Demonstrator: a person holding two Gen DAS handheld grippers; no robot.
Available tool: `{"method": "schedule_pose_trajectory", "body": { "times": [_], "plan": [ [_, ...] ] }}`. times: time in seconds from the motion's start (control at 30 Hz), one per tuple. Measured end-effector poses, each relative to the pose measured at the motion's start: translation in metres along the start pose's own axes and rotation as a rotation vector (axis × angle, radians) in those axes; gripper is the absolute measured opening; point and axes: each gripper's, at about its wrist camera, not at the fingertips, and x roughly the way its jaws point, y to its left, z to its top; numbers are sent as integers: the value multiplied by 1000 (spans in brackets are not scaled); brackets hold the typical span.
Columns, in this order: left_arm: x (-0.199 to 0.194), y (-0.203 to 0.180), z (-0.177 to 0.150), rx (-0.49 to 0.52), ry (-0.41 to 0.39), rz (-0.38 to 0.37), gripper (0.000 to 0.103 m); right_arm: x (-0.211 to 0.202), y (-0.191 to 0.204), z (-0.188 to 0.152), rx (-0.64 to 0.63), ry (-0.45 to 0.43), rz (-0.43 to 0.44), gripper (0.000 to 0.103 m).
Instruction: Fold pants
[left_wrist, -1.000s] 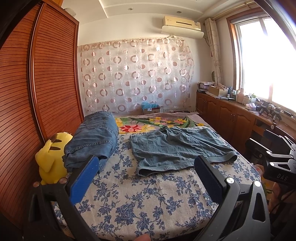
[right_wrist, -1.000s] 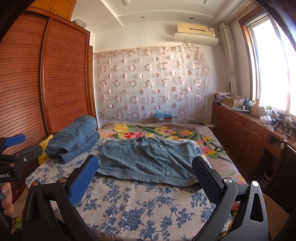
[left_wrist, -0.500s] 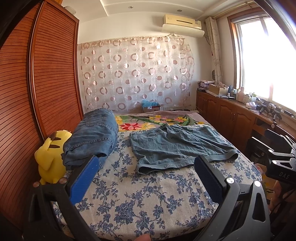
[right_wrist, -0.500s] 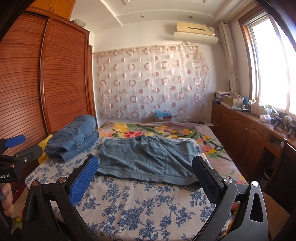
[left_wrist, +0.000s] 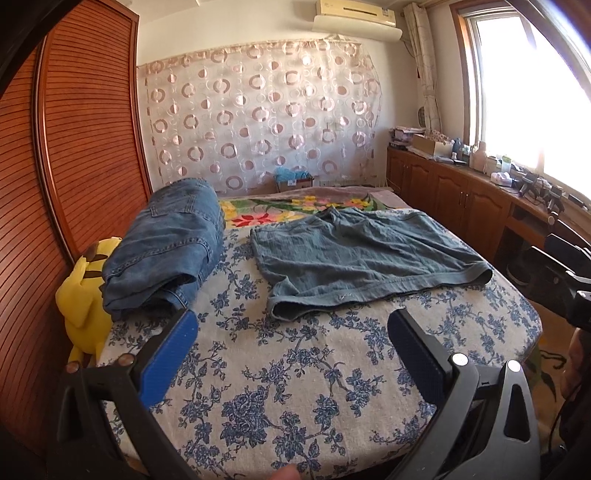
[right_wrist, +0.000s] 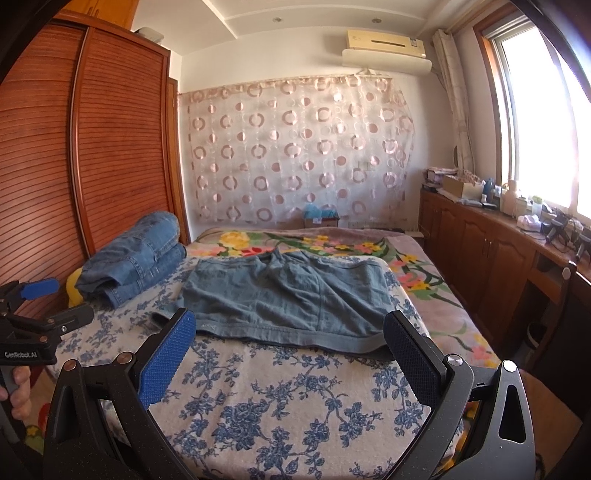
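A pair of grey-blue shorts lies spread flat on the blue-flowered bed cover; it also shows in the right wrist view. My left gripper is open and empty, above the bed's near edge, short of the shorts' left hem. My right gripper is open and empty, just before the shorts' near hem. The left gripper also shows at the left edge of the right wrist view.
A pile of folded blue jeans lies at the bed's left, also in the right wrist view. A yellow plush toy sits beside the wooden wardrobe. Wooden cabinets with clutter line the right wall under the window.
Both grippers have moved forward toward the bed and tilted down a little, so the shorts look nearer. Both stay open. Nothing on the bed has moved.
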Motion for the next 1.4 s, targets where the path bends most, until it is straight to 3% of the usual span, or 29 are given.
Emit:
{"method": "schedule_pose_trajectory", "body": {
  "times": [0.27, 0.47, 0.77, 1.0, 1.03, 1.17, 1.27, 1.33, 1.4],
  "plan": [
    [31, 9, -4, 19, 23, -26, 103, 27, -28, -16, -6, 62, -56, 103],
    [55, 17, -2, 37, 60, -61, 103, 42, -51, -19, 3, 98, -46, 103],
    [92, 32, 3, 64, 118, -80, 103, 67, -79, -20, -46, 153, -66, 95],
    [107, 32, -4, 82, 161, -76, 103, 102, -112, -37, -50, 290, -104, 74],
    [110, 32, -6, 89, 173, -75, 103, 108, -115, -40, -52, 317, -99, 63],
    [119, 30, -10, 110, 202, -65, 103, 124, -121, -46, -67, 394, -89, 48],
    [123, 30, -11, 118, 220, -63, 103, 134, -122, -48, -85, 415, -123, 34],
    [127, 31, -11, 122, 231, -58, 103, 139, -124, -48, -75, 427, -126, 15],
    [130, 33, -10, 117, 237, -56, 103, 140, -124, -47, -65, 420, -110, 9]
  ]
}}
